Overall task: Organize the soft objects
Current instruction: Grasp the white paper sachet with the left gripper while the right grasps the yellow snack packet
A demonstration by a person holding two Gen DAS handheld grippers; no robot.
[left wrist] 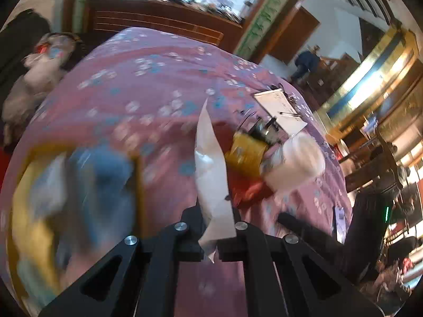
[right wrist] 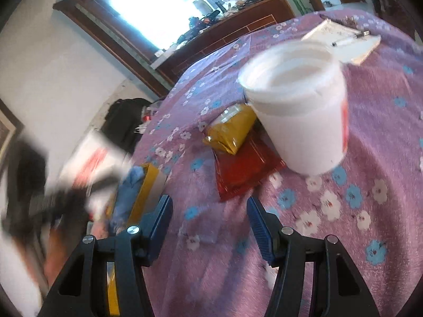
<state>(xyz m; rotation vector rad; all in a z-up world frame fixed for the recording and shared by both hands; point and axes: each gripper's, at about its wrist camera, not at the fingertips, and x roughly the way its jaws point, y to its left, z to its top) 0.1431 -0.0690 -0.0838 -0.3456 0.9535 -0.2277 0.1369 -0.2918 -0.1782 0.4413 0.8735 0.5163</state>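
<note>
**Q:** what've your tongs got right now?

**A:** My left gripper (left wrist: pixel 213 227) is clenched on a white crinkly plastic pouch (left wrist: pixel 211 169), sticking up toward 12 o'clock over the pink flowered bedspread (left wrist: pixel 137 84). My right gripper (right wrist: pixel 208 227) is released, holding nothing.

**Q:** and the rest?

**A:** The gold foil packet (right wrist: pixel 232 129) lies on a red flat packet (right wrist: pixel 243 171), touching the white plastic tub (right wrist: pixel 298 111) at 1 o'clock.

One white bucket (right wrist: pixel 298 111), one gold packet (right wrist: pixel 232 129), one red packet (right wrist: pixel 243 171), one notepad (right wrist: pixel 343 39), one pen (right wrist: pixel 349 39).

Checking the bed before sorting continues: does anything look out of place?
Yes. A hard white plastic tub sits on the red packet, against the gold snack bag; a notepad with pen lies behind, neither soft.
</note>
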